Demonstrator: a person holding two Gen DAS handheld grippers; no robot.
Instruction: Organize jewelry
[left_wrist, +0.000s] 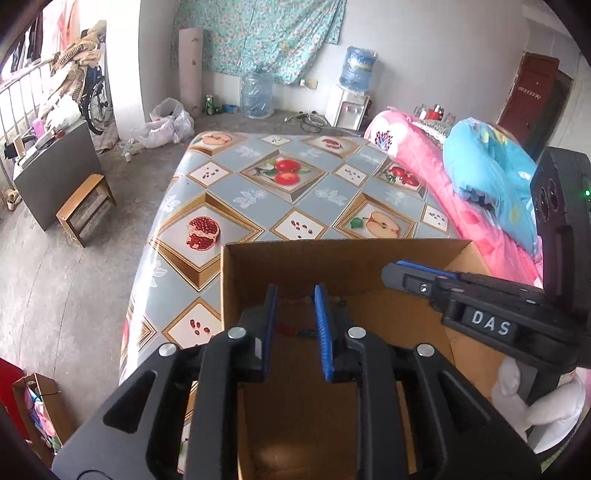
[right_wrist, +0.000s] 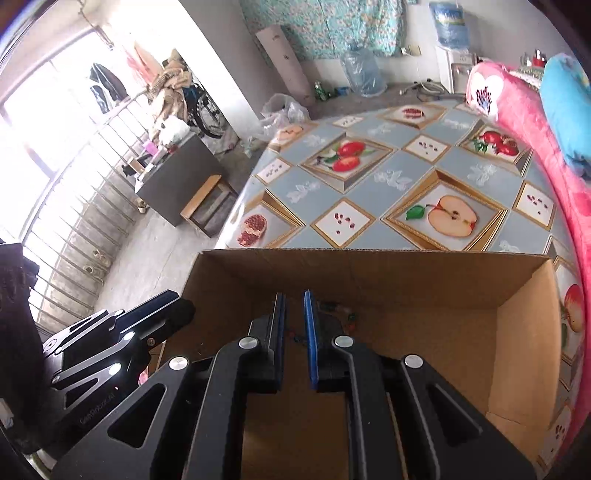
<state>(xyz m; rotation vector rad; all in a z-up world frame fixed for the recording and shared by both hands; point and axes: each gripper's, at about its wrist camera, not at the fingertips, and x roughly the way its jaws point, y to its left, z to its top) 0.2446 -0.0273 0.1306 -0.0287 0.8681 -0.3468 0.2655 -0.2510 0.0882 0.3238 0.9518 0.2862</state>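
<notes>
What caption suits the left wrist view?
Left gripper poised over beaded jewelry in a cardboard box on a fruit-patterned tablecloth.

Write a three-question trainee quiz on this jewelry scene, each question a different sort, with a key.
1. True or false: the cardboard box stands on a table covered by a fruit-print cloth.
2. Multiple choice: the beaded jewelry lies (A) on the cloth, (B) on the box floor, (C) on the wooden stool.
3. Fill in: in the left wrist view, the letters printed on the right gripper read ___.

Key: 1 true; 2 B; 3 DAS.
</notes>
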